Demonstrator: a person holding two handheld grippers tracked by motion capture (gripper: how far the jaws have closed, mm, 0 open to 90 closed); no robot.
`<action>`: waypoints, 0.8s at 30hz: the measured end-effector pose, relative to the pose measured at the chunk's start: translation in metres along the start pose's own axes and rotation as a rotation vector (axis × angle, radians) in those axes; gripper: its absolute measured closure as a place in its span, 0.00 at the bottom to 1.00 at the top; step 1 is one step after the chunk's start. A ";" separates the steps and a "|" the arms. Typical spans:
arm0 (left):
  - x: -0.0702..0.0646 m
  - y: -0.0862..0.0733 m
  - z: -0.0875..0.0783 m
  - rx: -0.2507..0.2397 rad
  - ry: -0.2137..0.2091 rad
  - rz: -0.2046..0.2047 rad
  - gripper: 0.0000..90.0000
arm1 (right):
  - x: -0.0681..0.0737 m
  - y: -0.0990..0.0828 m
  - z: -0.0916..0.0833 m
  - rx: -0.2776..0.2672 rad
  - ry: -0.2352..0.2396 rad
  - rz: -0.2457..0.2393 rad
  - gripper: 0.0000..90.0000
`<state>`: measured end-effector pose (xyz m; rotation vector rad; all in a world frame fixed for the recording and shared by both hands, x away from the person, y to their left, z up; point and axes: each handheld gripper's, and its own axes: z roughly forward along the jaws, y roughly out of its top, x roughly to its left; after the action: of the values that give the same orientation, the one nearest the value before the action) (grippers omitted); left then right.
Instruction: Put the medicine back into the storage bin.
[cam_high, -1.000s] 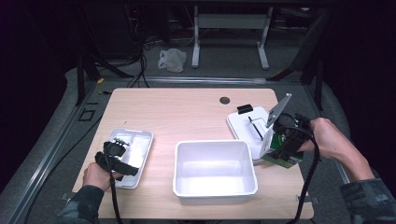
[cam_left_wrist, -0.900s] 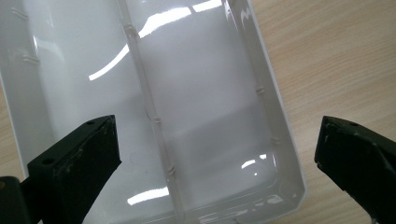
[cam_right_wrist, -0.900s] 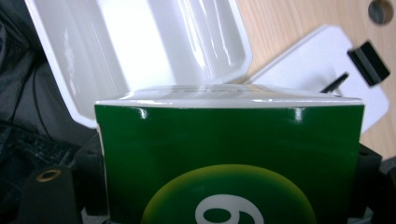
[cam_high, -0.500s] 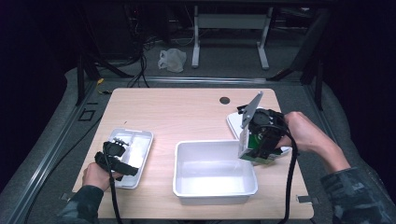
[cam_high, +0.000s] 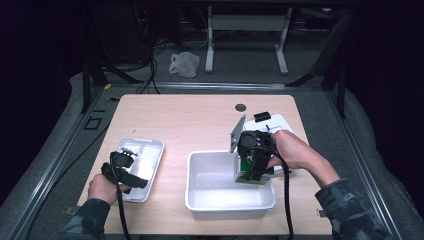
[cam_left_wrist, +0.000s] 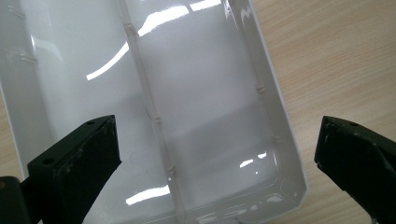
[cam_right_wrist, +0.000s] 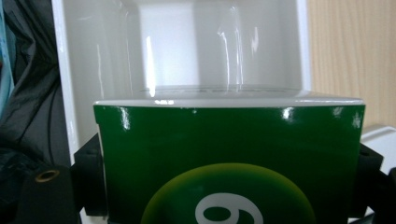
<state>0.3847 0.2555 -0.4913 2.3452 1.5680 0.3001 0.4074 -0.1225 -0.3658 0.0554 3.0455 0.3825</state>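
Observation:
My right gripper (cam_high: 252, 172) is shut on a green box (cam_high: 254, 176) and holds it over the right end of the big white bin (cam_high: 200, 200) at the table's front. In the right gripper view the green box (cam_right_wrist: 229, 158), with a yellow-green circle and a white figure on it, sits between the two black jaws, the bin's inside (cam_right_wrist: 187, 51) beyond it. My left gripper (cam_high: 126, 154) hovers open over the divided white tray (cam_high: 152, 160) at front left. The left gripper view has the tray's two compartments (cam_left_wrist: 205, 93) below the wide-apart jaws, nothing between them.
Behind the right hand lies a shallow white tray (cam_high: 282, 122) with a small black item (cam_high: 262, 116) at its far edge. A dark round hole (cam_high: 240, 107) marks the wooden tabletop (cam_high: 190, 125). Beyond the table lie cables and a white bag (cam_high: 184, 64) on the floor.
My right gripper has carried the green box leftward and down, from above the right-hand tray to over the big bin's right end. The left gripper has stayed over its tray.

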 end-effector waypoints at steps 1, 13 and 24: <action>0.000 0.000 0.000 0.001 0.000 0.000 0.00 | 0.001 0.001 0.005 -0.003 0.004 0.001 0.18; 0.000 0.001 0.001 0.008 0.001 0.005 0.00 | -0.001 -0.002 0.051 0.066 0.035 -0.041 0.18; 0.000 0.001 0.001 0.009 0.001 0.005 0.00 | -0.004 -0.013 0.068 0.086 0.037 -0.050 0.18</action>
<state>0.3855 0.2548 -0.4920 2.3567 1.5669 0.2963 0.4158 -0.1184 -0.4348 -0.0242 3.0920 0.2522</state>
